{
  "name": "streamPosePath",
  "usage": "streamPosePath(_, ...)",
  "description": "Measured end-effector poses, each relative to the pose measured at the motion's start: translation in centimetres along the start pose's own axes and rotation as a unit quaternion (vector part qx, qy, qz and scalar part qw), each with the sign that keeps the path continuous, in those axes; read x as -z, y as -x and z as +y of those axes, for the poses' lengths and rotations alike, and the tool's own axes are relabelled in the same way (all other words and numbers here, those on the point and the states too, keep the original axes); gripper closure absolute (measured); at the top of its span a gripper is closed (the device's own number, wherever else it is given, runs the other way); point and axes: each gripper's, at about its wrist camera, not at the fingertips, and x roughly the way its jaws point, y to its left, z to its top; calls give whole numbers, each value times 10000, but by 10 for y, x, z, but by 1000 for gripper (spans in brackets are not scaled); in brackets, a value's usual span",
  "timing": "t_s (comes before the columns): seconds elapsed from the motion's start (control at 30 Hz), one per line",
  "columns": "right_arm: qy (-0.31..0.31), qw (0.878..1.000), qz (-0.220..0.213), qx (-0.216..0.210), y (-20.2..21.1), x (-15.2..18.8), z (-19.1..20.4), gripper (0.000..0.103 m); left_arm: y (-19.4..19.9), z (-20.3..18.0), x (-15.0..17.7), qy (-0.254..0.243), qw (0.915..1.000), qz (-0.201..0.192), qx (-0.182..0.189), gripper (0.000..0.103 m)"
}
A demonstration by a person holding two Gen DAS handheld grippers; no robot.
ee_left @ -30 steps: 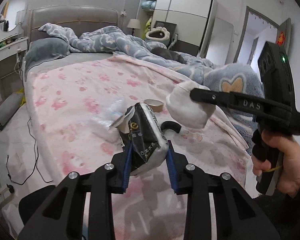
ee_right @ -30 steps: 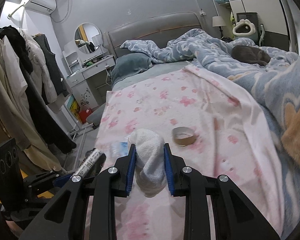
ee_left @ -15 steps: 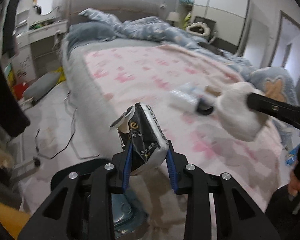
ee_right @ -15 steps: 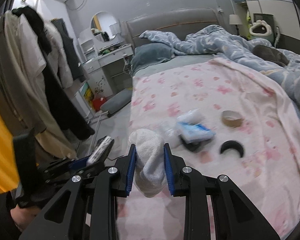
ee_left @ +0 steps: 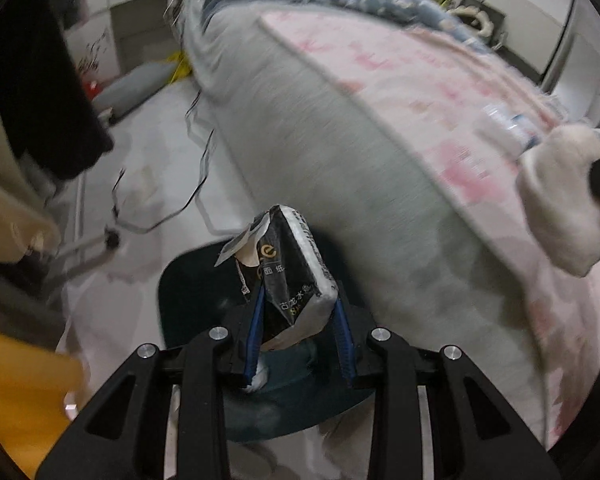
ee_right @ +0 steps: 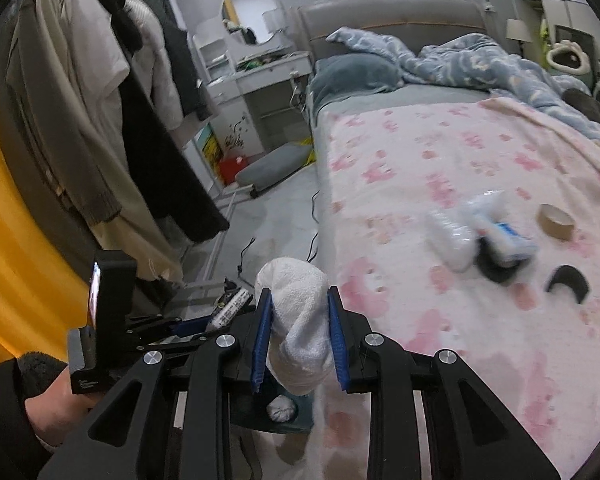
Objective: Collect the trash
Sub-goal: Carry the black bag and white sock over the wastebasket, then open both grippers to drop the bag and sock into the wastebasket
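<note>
Right now you are gripping a black tissue pack in your left tongs, the blue pads pressing both its sides, and you are holding it directly over the dark bin that is standing on the floor against the side of the bed. Your right tongs are clamping a white crumpled sock, which is sitting upright between the pads just off the bed's near edge; below it, a small white wad is lying inside the bin. On the pink flowered blanket, toward the bed's right side, clear plastic wrapping is lying beside a blue-and-white packet, with a cardboard tape core and a black crescent-shaped piece near them. Clothes are hanging along the left, well apart from the bed.
</note>
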Motion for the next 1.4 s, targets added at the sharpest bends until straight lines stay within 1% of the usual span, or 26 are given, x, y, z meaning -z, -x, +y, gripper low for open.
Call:
streamPosePath(0.17,183,9995,223,-103,-26,0,21,76,-14,26,12,225,9989,411,79,69)
streamPosePath(0.4,570,9963,628,-140,-64,7,47,76,-32,43,27,376,9954,845,241,66)
streamPosePath(0.47,660,9950,744,-125,-75,10,51,76,-37,49,32,451,9937,998,246,58)
streamPosePath(0.5,702,9941,817,-109,-81,12,53,76,-38,52,34,491,9929,1054,255,48)
streamPosePath(0.53,714,9935,886,-102,-88,14,54,76,-39,55,36,532,9921,1104,272,43)
streamPosePath(0.6,669,9924,1027,-145,-101,18,55,76,-39,62,39,564,9907,1212,273,41)
streamPosePath(0.67,691,9903,1194,-150,-115,23,58,76,-35,68,41,583,9903,1229,301,35)
streamPosePath(0.7,721,9893,1260,-140,-121,25,59,76,-32,70,41,587,9905,1211,296,30)
streamPosePath(0.83,727,9861,1483,-169,-140,31,63,76,-17,82,39,665,9918,1069,236,24)
streamPosePath(0.9,592,9844,1629,-285,-151,35,63,76,-8,87,37,675,9932,923,208,24)
streamPosePath(0.97,582,9822,1760,-294,-160,39,64,76,2,91,35,637,9950,747,182,24)
streamPosePath(1.13,786,9746,2088,-203,-182,54,72,76,21,94,30,586,9970,430,264,23)
streamPosePath(1.27,854,9676,2372,-94,-197,64,72,76,35,97,27,518,9985,131,133,23)
streamPosePath(1.4,827,9640,2527,-68,-206,74,72,74,49,98,22,496,9986,-183,55,23)
